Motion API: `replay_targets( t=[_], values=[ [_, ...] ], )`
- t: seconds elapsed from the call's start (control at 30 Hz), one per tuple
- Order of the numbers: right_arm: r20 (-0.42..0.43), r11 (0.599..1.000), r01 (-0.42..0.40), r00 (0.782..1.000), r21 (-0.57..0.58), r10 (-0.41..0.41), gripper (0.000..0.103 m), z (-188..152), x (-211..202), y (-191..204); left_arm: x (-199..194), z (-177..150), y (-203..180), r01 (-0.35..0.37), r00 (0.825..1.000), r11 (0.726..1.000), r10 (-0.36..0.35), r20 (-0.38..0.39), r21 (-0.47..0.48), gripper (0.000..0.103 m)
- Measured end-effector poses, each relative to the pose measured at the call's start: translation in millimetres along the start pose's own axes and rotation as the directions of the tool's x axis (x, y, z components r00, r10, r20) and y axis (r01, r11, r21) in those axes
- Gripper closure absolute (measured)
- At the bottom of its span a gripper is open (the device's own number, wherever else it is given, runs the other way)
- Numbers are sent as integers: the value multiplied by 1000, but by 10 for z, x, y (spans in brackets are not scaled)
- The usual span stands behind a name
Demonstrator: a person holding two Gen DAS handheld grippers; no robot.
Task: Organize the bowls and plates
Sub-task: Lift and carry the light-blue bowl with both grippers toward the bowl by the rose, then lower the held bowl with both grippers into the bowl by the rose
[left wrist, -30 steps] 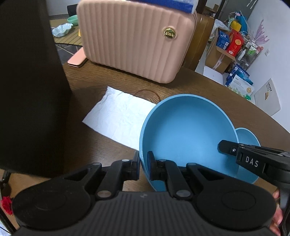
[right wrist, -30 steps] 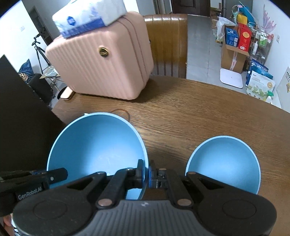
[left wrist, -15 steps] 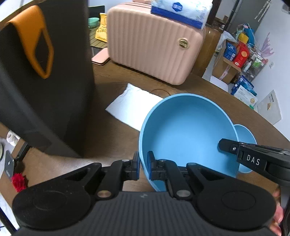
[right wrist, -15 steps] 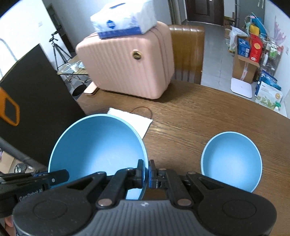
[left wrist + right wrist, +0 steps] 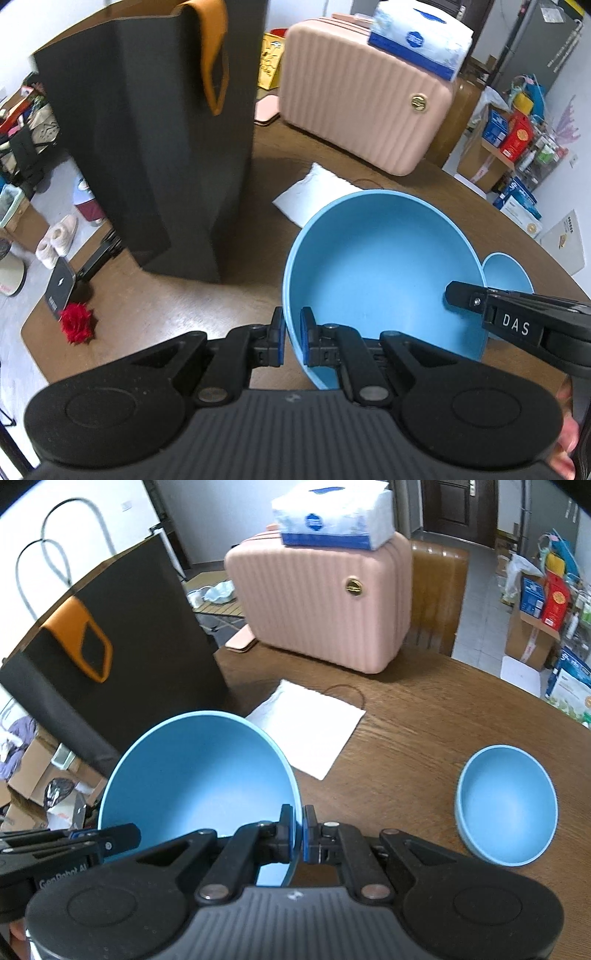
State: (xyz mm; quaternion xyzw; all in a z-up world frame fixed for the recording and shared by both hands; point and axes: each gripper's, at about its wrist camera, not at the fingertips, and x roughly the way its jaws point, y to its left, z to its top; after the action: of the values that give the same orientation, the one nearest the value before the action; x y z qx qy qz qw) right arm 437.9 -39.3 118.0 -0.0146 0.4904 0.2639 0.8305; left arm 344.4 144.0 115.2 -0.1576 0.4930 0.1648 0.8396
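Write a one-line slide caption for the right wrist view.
Both grippers clamp the large blue bowl by opposite rim edges above the wooden table; a smaller blue bowl sits right.

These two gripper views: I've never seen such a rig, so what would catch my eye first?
A large blue bowl held over the wooden table, with the left gripper and right gripper each pinching its rim on opposite sides. To its right a smaller blue bowl sits on the table. Behind stand a pink ribbed case and a tall black bag.
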Motion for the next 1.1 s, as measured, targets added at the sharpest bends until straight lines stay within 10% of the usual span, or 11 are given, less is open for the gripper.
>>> replay_targets(
  t=[1.1],
  values=[
    [-112, 970, -126, 988, -206, 105, 98, -611, 71, 1219, -452, -895, 1208, -106, 994, 966, 105, -17, -237, 94]
  ],
)
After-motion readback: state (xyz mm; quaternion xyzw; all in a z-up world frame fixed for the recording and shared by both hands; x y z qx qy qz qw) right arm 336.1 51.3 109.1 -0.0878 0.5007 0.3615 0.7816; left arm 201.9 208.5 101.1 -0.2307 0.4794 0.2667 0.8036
